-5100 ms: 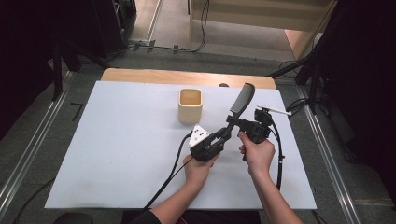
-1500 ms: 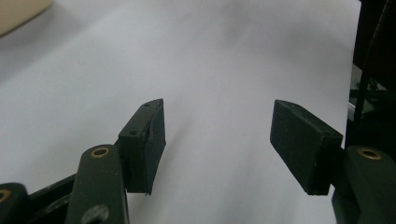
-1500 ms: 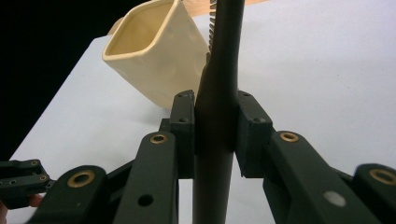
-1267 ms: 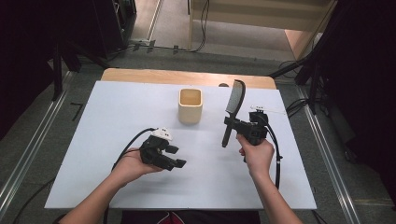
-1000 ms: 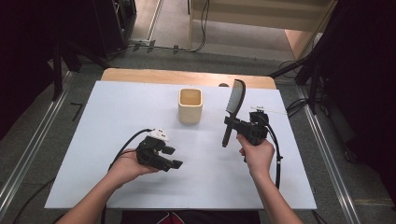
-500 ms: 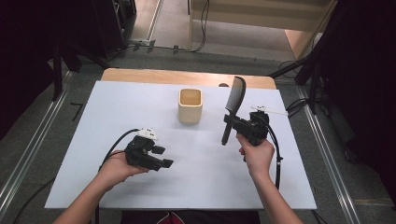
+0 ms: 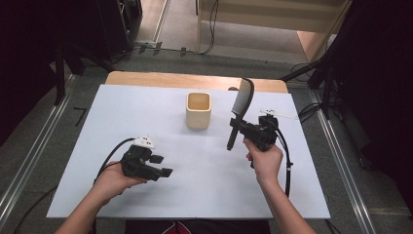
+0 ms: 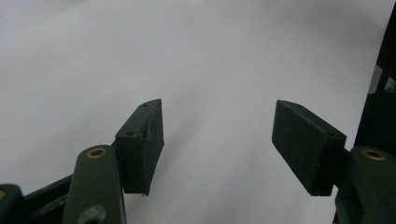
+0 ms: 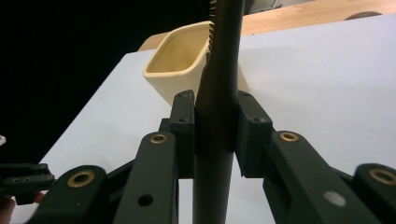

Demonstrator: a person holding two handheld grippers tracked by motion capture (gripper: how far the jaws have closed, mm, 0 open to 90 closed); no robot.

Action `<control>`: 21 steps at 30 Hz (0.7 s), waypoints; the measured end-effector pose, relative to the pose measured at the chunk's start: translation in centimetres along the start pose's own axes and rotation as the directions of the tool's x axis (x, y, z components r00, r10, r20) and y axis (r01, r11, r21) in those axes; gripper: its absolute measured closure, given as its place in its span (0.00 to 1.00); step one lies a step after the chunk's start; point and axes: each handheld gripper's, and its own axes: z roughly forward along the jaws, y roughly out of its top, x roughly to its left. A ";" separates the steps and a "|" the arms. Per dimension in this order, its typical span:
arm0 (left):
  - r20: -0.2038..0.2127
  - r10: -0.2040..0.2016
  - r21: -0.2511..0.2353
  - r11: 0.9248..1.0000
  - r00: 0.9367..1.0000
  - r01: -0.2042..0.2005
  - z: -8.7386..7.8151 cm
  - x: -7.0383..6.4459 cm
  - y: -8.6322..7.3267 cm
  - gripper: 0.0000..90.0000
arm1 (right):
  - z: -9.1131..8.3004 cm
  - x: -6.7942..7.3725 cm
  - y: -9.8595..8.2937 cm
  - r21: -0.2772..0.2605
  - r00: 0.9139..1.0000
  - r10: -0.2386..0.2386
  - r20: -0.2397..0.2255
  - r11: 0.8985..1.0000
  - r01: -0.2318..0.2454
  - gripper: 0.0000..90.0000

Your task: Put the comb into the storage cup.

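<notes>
Your right gripper (image 7: 239,128) pinches the black comb (image 7: 242,102) by its handle (beside the cup (image 7: 198,110)); your left gripper (image 7: 160,166) is spread, empty.

The left hand-held gripper (image 7: 155,165) has let go of the comb (image 7: 239,113) and drawn back left.
</notes>
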 end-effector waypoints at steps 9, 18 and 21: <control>-0.014 -0.025 -0.015 1.000 1.000 0.024 -0.8 0.2 -1.0 0.39 | 0.4 0.4 0.3 -0.006 0.999 -0.005 -0.039 1.000 0.005 0.78; -0.036 -0.053 -0.019 0.998 0.998 0.052 -1.5 0.5 -1.9 0.39 | 0.8 1.0 0.7 -0.046 0.999 -0.027 -0.025 0.999 0.026 0.78; -0.041 -0.058 -0.021 0.998 0.997 0.058 -1.6 0.5 -2.0 0.39 | 0.8 1.4 0.8 -0.069 0.999 -0.052 -0.008 0.996 0.052 0.78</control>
